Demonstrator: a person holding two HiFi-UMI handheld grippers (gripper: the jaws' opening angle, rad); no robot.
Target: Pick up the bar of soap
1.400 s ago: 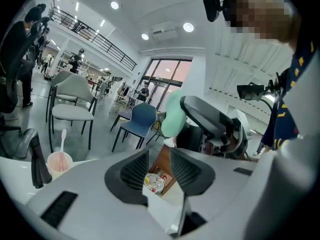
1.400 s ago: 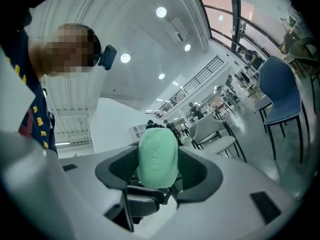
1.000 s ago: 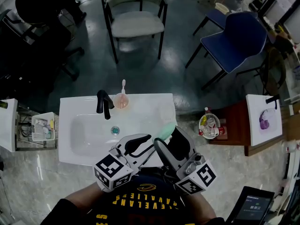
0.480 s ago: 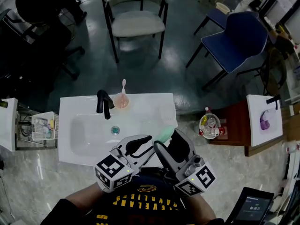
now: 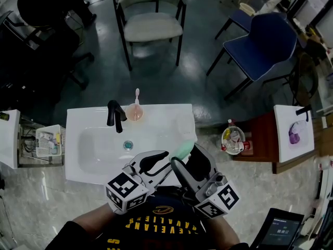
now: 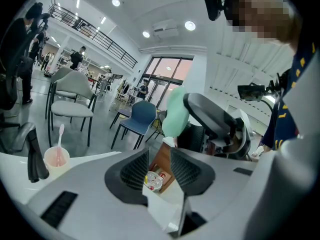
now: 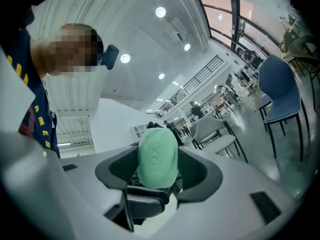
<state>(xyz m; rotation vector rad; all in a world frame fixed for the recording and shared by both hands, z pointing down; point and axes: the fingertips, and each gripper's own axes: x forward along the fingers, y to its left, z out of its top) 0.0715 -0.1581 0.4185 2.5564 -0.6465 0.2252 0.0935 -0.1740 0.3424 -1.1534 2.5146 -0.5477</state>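
The pale green bar of soap (image 7: 157,159) stands upright between the jaws of my right gripper (image 7: 158,170), which is shut on it. In the head view the bar of soap (image 5: 182,150) hangs above the front right corner of the white sink (image 5: 93,120), held by the right gripper (image 5: 184,160). My left gripper (image 5: 158,162) is just left of it, open, with nothing between its fingers. From the left gripper view the soap (image 6: 175,112) shows beyond the left gripper (image 6: 160,166), clamped in the other gripper.
A black faucet (image 5: 115,115) and a pink cup with a toothbrush (image 5: 135,110) stand at the sink's back rim. A green drain (image 5: 127,145) sits in the basin. Two chairs (image 5: 151,22) stand behind. A wooden stand with a bowl (image 5: 233,139) is to the right.
Both grippers have dipped very slightly toward me, with the soap still held. Otherwise nothing has moved.
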